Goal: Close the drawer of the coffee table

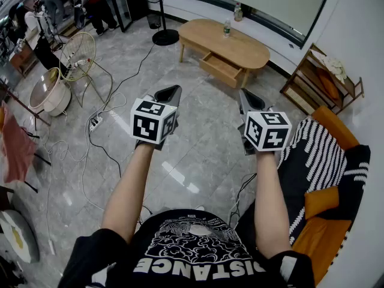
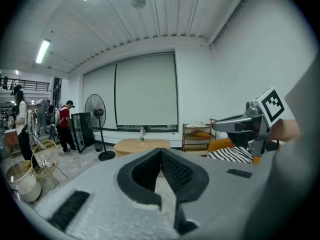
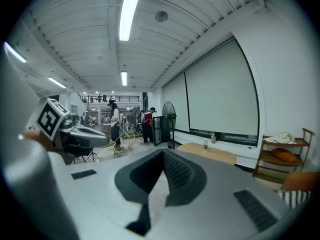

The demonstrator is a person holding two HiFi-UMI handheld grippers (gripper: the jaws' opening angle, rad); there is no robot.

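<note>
While my left tongs (image 1: pixel 173 90) and right tongs (image 1: pixel 243 94) are both pressed together on nothing at mid-frame, the drawer (image 1: pixel 221 69) juts open under the tabletop (image 1: pixel 211 36) in the upper middle, well apart from them.

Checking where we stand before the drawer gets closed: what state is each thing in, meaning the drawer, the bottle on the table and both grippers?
drawer: open, pulled out of the coffee table.
bottle: upright on the tabletop.
left gripper: shut, empty, away from the table.
right gripper: shut, empty, away from the table.
</note>
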